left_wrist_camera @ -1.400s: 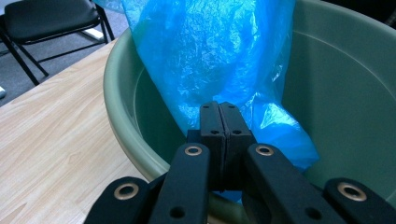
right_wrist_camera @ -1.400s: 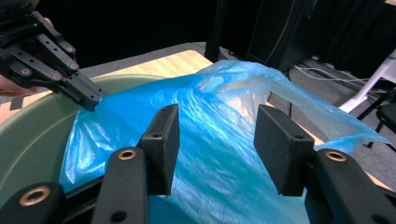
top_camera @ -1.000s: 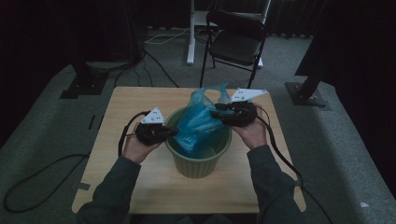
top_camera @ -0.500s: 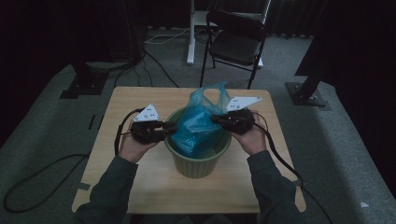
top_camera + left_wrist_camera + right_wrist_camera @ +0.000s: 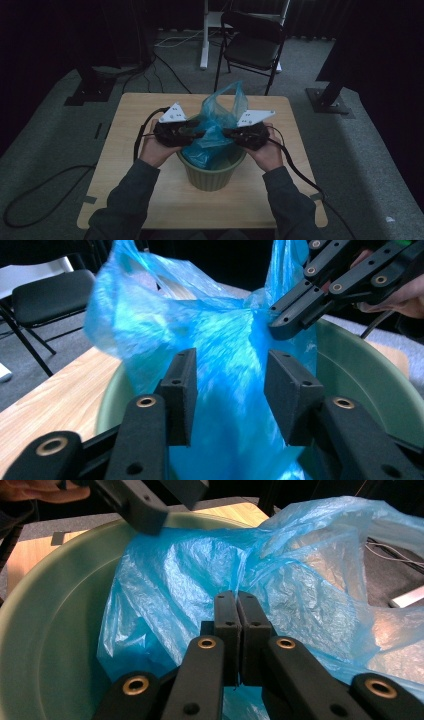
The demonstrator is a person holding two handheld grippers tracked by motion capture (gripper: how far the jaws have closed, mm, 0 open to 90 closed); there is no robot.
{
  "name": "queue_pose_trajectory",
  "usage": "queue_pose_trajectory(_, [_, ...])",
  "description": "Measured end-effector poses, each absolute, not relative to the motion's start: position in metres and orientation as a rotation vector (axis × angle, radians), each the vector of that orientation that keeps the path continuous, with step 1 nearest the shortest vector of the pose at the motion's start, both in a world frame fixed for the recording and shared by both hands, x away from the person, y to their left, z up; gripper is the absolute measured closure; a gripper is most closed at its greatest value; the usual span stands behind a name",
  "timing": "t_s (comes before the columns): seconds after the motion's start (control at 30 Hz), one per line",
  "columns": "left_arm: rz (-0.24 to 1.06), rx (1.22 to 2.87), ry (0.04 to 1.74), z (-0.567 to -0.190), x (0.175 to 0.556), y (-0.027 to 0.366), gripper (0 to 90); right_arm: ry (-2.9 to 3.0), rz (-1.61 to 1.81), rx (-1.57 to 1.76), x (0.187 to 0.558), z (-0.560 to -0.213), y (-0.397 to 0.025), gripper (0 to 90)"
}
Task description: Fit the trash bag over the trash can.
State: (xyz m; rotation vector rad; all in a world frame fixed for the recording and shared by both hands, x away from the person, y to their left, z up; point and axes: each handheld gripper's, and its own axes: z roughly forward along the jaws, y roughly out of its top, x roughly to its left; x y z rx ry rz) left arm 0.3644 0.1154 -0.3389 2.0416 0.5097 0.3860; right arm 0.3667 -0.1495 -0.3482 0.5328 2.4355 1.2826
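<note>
The bag (image 5: 216,134) is thin, crinkled, translucent blue plastic, half stuffed into the green bin (image 5: 212,175) that stands near the middle of the table (image 5: 125,150). Its lower part lies bunched inside the bin against the smooth green wall; its upper part rises above the rim, so its long axis runs roughly upright, with two handle-like peaks pointing up and away from the person toward the chair (image 5: 255,45).

The right gripper (image 5: 226,133) comes in over the bin's right rim, its jaws pressed together with a fold of the bag caught between them, as the right gripper view shows. The left gripper (image 5: 200,134) reaches in from the left rim; in the left gripper view its jaws stand apart with the blue film between and behind them, not clamped.

The table is pale wood with rounded corners. It stands on grey carpet in a dim room with dark curtains. A black folding chair sits beyond the far edge, and black cables (image 5: 45,185) trail across the floor.
</note>
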Motion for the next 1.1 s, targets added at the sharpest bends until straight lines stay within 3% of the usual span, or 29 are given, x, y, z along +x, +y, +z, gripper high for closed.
queue_pose_trajectory(0.13, [0.427,2.095,0.520,-0.347,0.366,0.100,57.8,2.435,1.283,0.526,0.364,-0.349,-0.149,88.9])
queue_pose_trajectory(0.27, [0.414,2.117,0.513,-0.349,0.366,0.096,80.0,2.442,1.263,0.510,0.362,-0.349,-0.148,88.7])
queue_pose_trajectory(0.37, [0.414,2.131,0.501,-0.350,0.364,0.095,88.2,2.446,1.262,0.502,0.360,-0.349,-0.148,85.6])
queue_pose_trajectory(0.5, [0.424,2.145,0.476,-0.350,0.361,0.095,88.9,2.424,1.279,0.508,0.359,-0.344,-0.152,75.6])
queue_pose_trajectory(0.87, [0.451,2.170,0.424,-0.352,0.354,0.091,88.9,2.307,1.349,0.640,0.366,-0.330,-0.169,65.6])
queue_pose_trajectory(1.1, [0.452,2.154,0.393,-0.351,0.349,0.089,88.8,2.319,1.257,0.718,0.376,-0.336,-0.160,50.5])
